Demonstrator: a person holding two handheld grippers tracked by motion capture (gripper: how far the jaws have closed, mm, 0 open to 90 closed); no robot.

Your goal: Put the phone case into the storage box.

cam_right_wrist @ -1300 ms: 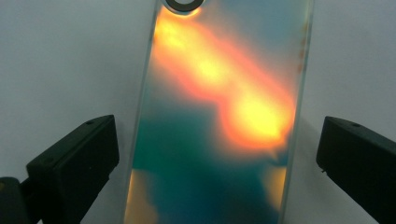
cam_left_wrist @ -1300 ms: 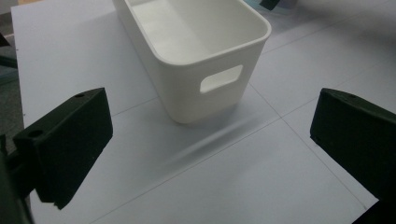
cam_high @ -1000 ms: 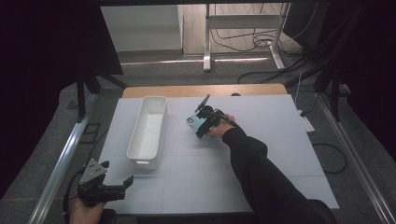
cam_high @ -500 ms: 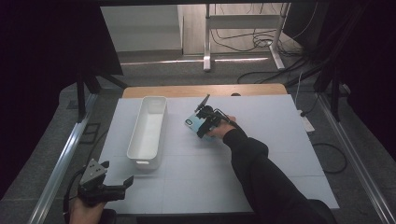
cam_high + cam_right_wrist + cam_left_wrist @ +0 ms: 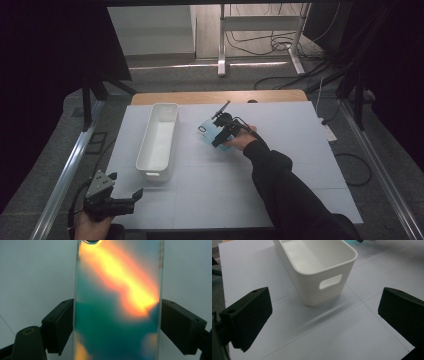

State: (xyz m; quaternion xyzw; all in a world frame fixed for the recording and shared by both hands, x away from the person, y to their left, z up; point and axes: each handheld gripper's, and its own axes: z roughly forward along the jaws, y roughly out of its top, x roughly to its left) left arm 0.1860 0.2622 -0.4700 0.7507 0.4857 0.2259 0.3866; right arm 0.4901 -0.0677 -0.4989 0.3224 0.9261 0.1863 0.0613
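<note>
A teal phone case [image 5: 117,302] with an orange streak stands lengthwise between my right gripper's [image 5: 117,322] jaws. The jaws have just been closing, and both pads [image 5: 60,325] now press on the case's long edges. In the high view that gripper [image 5: 220,134] holds the case [image 5: 207,131] low over the white table, right of a white bin [image 5: 150,150]. My left gripper [image 5: 125,187] hovers at the table's near left corner, open. Between its wide-apart jaws [image 5: 324,322] is only bare table, with the bin's near end and handle slot [image 5: 330,281] ahead.
The long white bin [image 5: 319,290] is empty inside. The white table [image 5: 290,165] has a wooden strip [image 5: 215,96] along its far edge. Metal rails [image 5: 65,170] run down both sides, and cables [image 5: 280,42] lie on the floor beyond.
</note>
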